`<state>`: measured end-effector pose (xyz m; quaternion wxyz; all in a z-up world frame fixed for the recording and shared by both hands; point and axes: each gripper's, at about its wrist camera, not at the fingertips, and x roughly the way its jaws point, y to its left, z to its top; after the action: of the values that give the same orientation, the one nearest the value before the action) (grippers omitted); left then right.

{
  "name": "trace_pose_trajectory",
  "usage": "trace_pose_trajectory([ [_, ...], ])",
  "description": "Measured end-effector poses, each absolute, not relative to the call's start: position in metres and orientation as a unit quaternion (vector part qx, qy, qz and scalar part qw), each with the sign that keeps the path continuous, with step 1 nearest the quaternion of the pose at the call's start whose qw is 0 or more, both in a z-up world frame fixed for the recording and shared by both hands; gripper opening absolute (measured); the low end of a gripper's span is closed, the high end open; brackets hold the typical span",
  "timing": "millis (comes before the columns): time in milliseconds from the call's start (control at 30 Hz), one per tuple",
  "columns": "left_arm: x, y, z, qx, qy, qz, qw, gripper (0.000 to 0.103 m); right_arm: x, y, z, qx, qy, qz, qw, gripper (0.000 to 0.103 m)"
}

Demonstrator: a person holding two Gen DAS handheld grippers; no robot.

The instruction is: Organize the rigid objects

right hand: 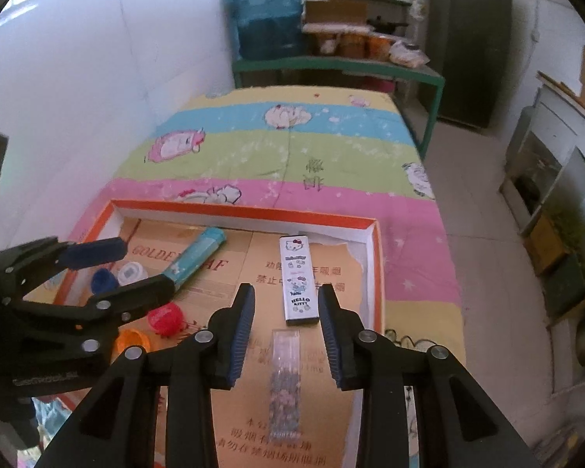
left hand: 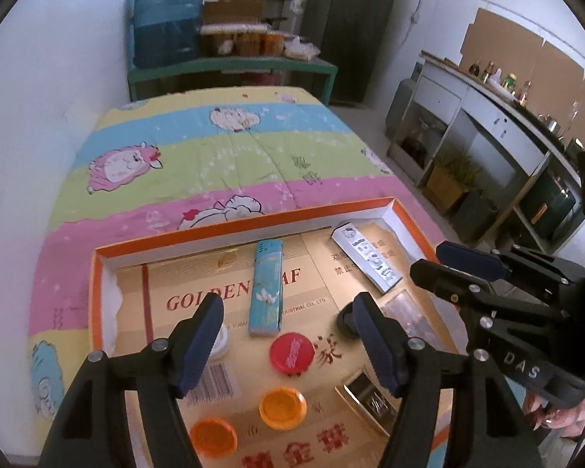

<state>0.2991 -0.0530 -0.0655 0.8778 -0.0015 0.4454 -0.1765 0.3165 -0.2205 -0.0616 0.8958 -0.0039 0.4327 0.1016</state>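
Note:
An orange-rimmed box lid [left hand: 230,228] lined with gold cardboard lies on the bed. In it lie a teal lighter [left hand: 266,289], a white Hello Kitty lighter [left hand: 366,258], a red cap [left hand: 291,351], two orange caps [left hand: 282,408] and a dark metal lighter [left hand: 370,397]. My left gripper [left hand: 288,341] is open and empty above the red cap. My right gripper [right hand: 286,327] is open and empty, over a clear glittery lighter [right hand: 285,382], just short of the Hello Kitty lighter [right hand: 298,280]. A blue cap [right hand: 104,280] and a white cap [right hand: 132,273] lie at left.
The lid sits on a striped cartoon quilt [left hand: 214,148] beside a white wall. A green bench with a blue water jug [left hand: 167,15] stands beyond the bed. A counter with bottles [left hand: 499,78] runs along the right. Tiled floor [right hand: 483,202] lies right of the bed.

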Motion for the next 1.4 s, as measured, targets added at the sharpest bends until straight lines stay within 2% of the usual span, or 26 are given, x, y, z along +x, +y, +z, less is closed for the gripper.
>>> trace_pose_trajectory([
  [500,0.223,-0.022,-0.017,-0.002,0.374,-0.155,0.914,0.069,0.249,-0.21,-0.034,0.006,0.399,0.097,0.912,0.034],
  [1400,0.117,0.001,0.001,-0.018,0.32,-0.128,0.939,0.069,0.129,-0.175,0.003,-0.004,0.325,0.071,0.943,0.034],
])
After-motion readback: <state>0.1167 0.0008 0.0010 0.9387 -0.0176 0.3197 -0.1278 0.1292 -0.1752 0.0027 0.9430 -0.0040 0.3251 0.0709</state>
